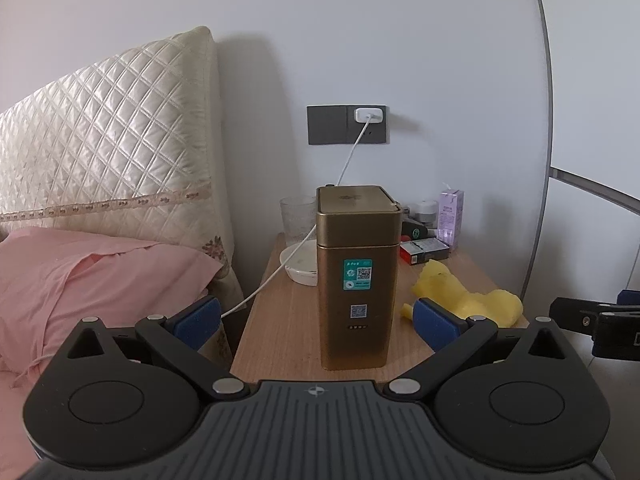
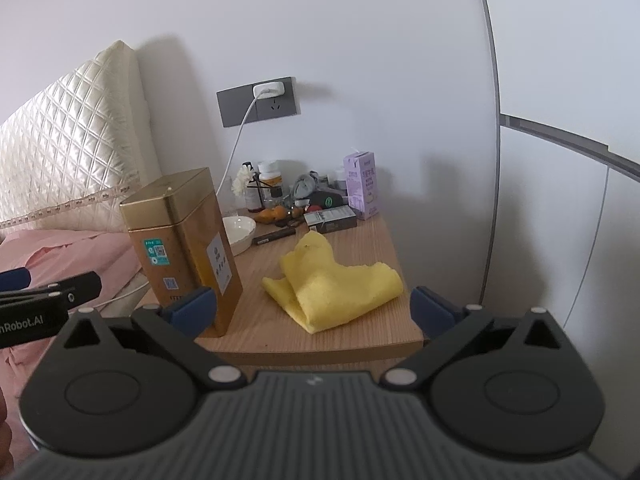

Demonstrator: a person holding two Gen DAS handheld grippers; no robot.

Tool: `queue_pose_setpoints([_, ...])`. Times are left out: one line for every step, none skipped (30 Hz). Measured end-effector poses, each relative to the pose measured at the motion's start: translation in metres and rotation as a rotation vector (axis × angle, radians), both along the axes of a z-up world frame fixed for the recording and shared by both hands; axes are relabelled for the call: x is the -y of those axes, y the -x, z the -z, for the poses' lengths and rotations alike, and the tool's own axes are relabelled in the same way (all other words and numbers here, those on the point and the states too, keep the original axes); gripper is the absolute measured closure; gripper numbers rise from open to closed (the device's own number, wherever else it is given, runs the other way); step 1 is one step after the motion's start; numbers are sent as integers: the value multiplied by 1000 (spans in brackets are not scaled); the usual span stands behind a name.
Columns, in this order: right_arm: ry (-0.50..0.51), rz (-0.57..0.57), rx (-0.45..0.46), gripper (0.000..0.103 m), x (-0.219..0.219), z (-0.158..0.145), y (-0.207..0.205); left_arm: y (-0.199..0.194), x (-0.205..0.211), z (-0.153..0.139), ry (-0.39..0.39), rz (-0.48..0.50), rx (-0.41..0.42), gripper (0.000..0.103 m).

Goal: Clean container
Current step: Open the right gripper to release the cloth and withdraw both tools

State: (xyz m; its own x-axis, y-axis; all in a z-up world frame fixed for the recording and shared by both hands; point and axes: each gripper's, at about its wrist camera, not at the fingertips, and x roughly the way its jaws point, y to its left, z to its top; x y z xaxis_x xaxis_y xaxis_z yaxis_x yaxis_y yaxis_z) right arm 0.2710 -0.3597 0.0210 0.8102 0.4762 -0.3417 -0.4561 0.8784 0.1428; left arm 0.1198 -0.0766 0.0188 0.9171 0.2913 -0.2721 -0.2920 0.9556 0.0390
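A tall gold tin container [image 1: 356, 276] with its lid on stands upright near the front edge of a wooden nightstand [image 1: 280, 320]; it also shows in the right wrist view [image 2: 184, 248]. A crumpled yellow cloth [image 2: 336, 284] lies to its right on the nightstand, also in the left wrist view [image 1: 464, 292]. My left gripper [image 1: 316, 320] is open and empty, just in front of the tin, with its jaws wide on either side. My right gripper [image 2: 312, 308] is open and empty, in front of the cloth at the nightstand's front edge.
A white dish [image 1: 300, 264], a glass [image 1: 296, 216], a purple carton [image 2: 362, 184], small boxes [image 2: 330, 218], bottles and clutter crowd the back of the nightstand. A white charger cable [image 1: 348, 160] runs from the wall socket. A bed with a pink pillow [image 1: 80, 276] is left.
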Motion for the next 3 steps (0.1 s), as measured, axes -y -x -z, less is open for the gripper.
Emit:
queue_pose_setpoints([1,1,2,0,0,0,0,0,0,1,-5,-4,-2,0])
queue_pose_setpoints([2,1,3,0,0,-1,0,-1,1,2,-15,-12,-7,0])
queue_pose_setpoints([3,1,3,0,0,-1,0,-2,1,4,-20,-15,-13,0])
